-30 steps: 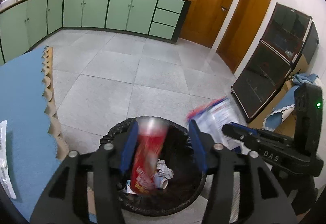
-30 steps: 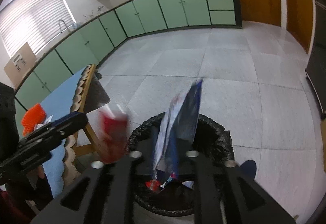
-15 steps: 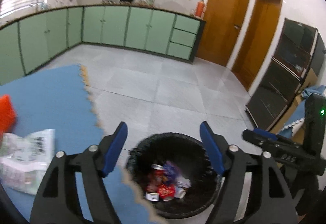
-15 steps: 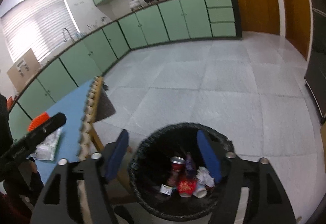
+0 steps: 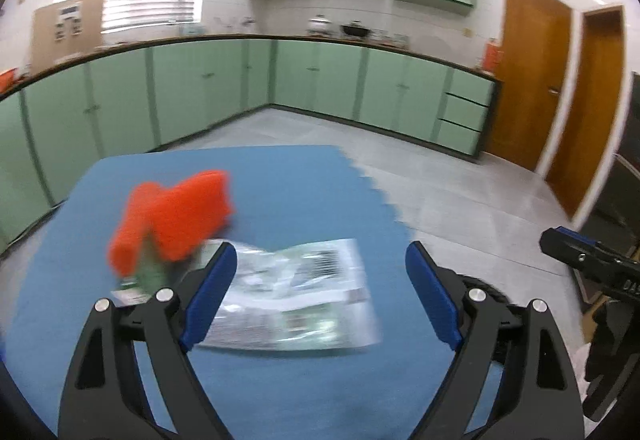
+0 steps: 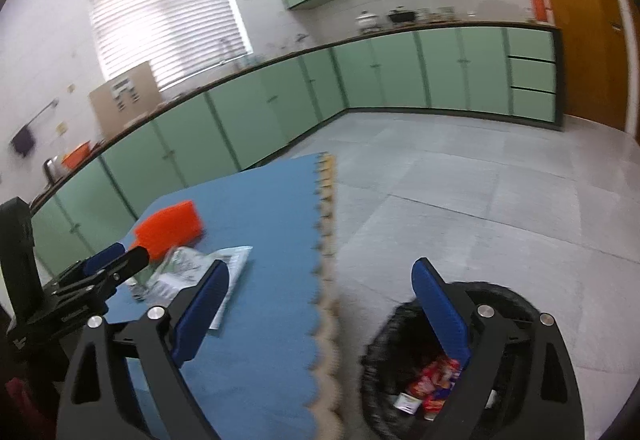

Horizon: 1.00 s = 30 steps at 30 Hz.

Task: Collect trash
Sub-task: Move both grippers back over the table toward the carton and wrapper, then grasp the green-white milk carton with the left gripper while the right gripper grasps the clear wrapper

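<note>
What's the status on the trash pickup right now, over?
Left gripper open, empty, over the printed wrapper. Right gripper open, empty. Orange item beside the wrapper on the blue table. Trash bin holds trash.

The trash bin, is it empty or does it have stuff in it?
Not empty. The black-lined trash bin on the floor has red wrappers and a can at the bottom.

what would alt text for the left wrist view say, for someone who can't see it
An open, empty left hand-held gripper hovers over a blue table mat, aimed at a flat, crinkled plastic wrapper lying beside an orange sponge-like block. Green kitchen cabinets and wooden doors line the background, and the right hand-held gripper pokes in at the right edge.
</note>
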Motion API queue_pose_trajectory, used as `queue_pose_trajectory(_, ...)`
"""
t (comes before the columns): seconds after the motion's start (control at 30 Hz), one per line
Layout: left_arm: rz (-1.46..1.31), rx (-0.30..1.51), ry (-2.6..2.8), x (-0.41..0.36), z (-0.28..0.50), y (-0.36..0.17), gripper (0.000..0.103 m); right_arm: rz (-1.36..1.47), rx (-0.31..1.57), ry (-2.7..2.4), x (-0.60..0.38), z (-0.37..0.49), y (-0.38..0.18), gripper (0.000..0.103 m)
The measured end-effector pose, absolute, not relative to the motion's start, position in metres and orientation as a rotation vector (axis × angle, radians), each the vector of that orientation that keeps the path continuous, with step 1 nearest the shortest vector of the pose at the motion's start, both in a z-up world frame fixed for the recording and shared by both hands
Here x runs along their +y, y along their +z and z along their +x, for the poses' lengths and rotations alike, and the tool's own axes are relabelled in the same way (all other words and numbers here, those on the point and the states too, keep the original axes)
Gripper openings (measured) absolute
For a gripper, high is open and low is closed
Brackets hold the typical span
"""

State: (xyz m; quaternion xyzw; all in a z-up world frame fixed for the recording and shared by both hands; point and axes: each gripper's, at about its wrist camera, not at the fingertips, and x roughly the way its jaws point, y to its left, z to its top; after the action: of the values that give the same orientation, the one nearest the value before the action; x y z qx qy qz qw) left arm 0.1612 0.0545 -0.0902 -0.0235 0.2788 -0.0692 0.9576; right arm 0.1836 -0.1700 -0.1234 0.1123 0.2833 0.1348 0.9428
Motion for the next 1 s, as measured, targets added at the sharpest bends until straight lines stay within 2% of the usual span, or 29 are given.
queue_pose_trajectory(0.2, -0.031, 0.577, -0.003, 0.108, 0.153, -0.101, 0.084, 0.177, 0.596, 0.359, -0.108, 0.201, -0.138, 0.09)
queue_pose_trajectory(0.43, -0.045, 0.606, 0.064, 0.146, 0.151, -0.11, 0.084, 0.16, 0.664, 0.405, -0.069, 0.223, -0.162, 0.082)
queue_pose_trajectory(0.63, -0.059, 0.623, 0.081, 0.156, 0.146, -0.121, 0.084, 0.133, 0.732, 0.396, -0.054, 0.239, -0.18, 0.076)
queue_pose_trajectory(0.97, -0.081, 0.646, 0.098, 0.168, 0.148, -0.131, 0.084, 0.162, 0.835, 0.399, -0.048, 0.259, -0.2, 0.072)
queue_pose_trajectory(1.0, -0.085, 0.647, 0.098, 0.169, 0.148, -0.132, 0.084, 0.164, 0.838, 0.405, -0.047, 0.26, -0.2, 0.069)
